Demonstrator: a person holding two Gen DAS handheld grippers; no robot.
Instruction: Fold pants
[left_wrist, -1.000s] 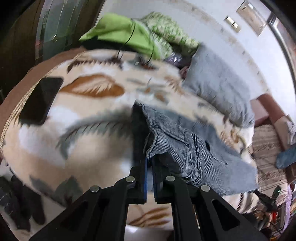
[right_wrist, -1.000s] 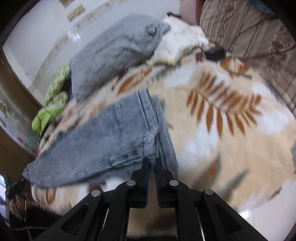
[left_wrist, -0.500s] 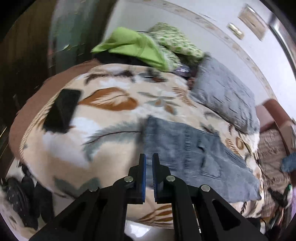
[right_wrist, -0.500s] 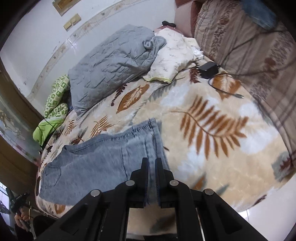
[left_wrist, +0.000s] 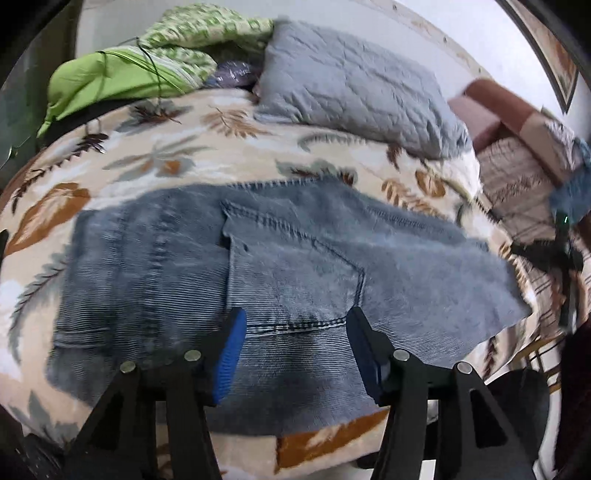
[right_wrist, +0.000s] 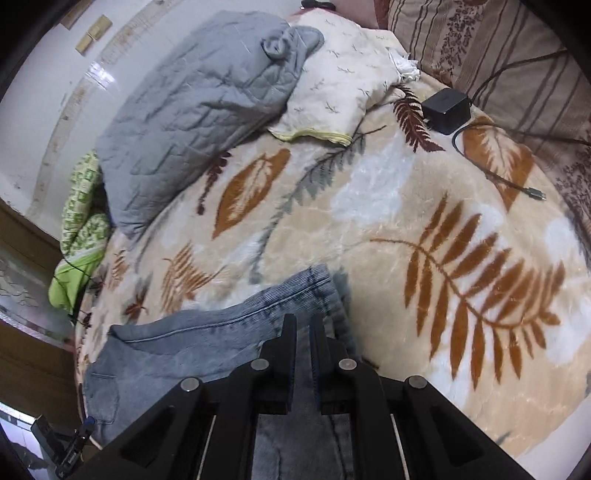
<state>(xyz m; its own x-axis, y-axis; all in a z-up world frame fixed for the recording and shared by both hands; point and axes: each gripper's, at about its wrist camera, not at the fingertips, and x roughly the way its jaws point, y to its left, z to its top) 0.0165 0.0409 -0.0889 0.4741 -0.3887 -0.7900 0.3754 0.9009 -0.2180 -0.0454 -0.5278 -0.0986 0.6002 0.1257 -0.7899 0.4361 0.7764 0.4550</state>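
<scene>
Grey-blue jeans (left_wrist: 280, 280) lie flat on a leaf-print blanket (left_wrist: 147, 162), folded lengthwise, back pocket facing up. My left gripper (left_wrist: 295, 332) is open over the seat area near the front edge, its blue pads (left_wrist: 231, 354) spread wide and holding nothing. In the right wrist view the leg end of the jeans (right_wrist: 236, 332) lies under my right gripper (right_wrist: 303, 325), whose fingers stand nearly closed with a thin gap; no fabric shows between the tips.
A grey quilted pillow (left_wrist: 354, 85) and green bedding (left_wrist: 110, 74) lie at the far side. A cream pillow (right_wrist: 343, 85) and a black charger with cable (right_wrist: 447, 107) lie at the right. A striped sofa cushion (right_wrist: 498, 44) borders the bed.
My left gripper let go of the waistband and opened wide. The jeans dropped flat onto the blanket. My right gripper stayed nearly closed and moved lower over the leg end.
</scene>
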